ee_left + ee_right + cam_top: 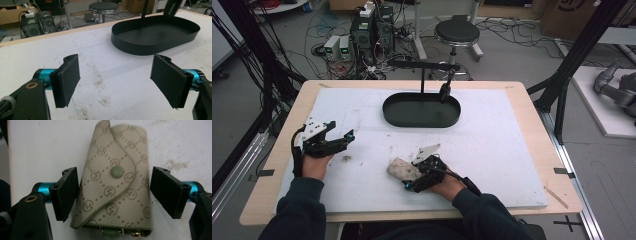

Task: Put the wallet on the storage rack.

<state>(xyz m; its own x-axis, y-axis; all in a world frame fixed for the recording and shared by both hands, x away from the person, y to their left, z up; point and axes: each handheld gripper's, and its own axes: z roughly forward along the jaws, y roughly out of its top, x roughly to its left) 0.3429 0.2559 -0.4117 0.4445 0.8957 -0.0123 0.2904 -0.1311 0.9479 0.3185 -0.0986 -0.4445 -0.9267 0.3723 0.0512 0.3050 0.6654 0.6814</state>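
A beige monogrammed pouch [398,169] with a snap-button flap lies on the white foam board [492,145] near the front edge. My right gripper [410,174] reaches to it from the right. In the right gripper view the pouch [112,187] sits between the two pads of the right gripper [113,196]. The left pad is at its edge and a gap remains at the right pad. My left gripper [343,130] rests at the board's left, its jaws wide apart. In the left gripper view the left gripper [115,82] has only bare board between its pads.
A black oval tray [422,123] stands at the back middle of the board, also seen as the tray [150,47]. A black stand [422,75] with a hanging piece rises over it. Brown stains mark the board between the hands. A stool [457,32] and cables lie beyond the table.
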